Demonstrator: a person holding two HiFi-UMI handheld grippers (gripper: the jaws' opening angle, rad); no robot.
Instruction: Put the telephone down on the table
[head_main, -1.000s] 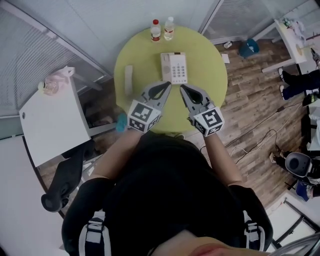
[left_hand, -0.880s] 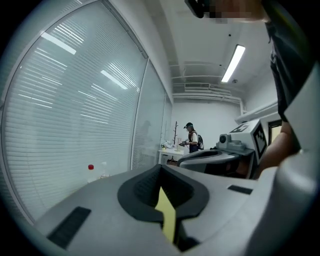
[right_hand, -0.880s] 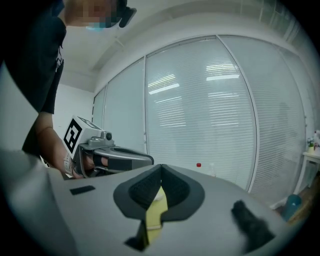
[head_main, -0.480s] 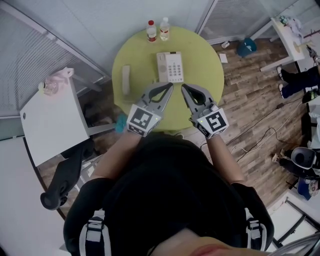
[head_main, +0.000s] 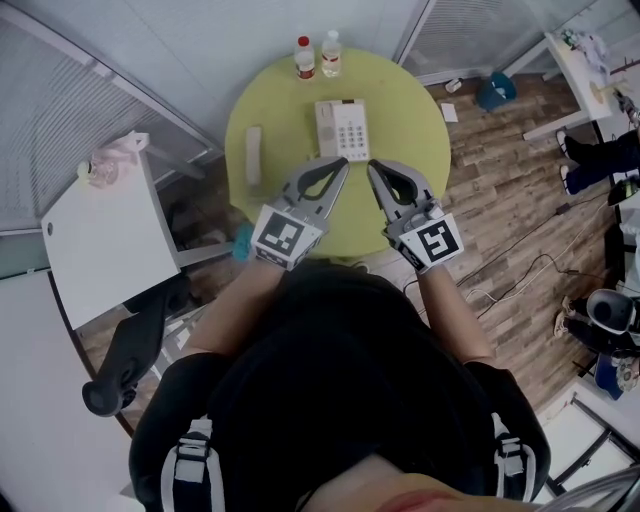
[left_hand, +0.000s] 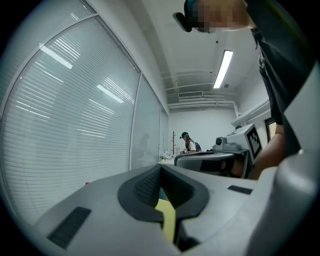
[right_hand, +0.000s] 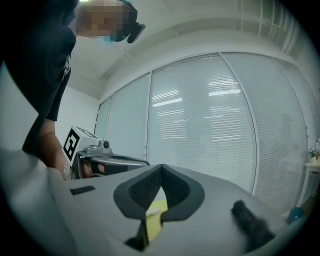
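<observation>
The boxy white telephone (head_main: 342, 129) lies flat on the round, smooth yellow-green table (head_main: 410, 105). Near the telephone, left gripper (head_main: 344, 161) and right gripper (head_main: 372, 166) are fully closed and hold nothing.

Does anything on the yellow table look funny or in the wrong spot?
Yes: what looks like the handset lies alone on the table, left of the phone and apart from it, not on its cradle. Nothing looks spilled, and both bottles stand upright.

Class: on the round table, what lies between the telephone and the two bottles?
Nothing. The head view shows only bare green table between the telephone and the red-capped bottle and white-capped bottle.
</observation>
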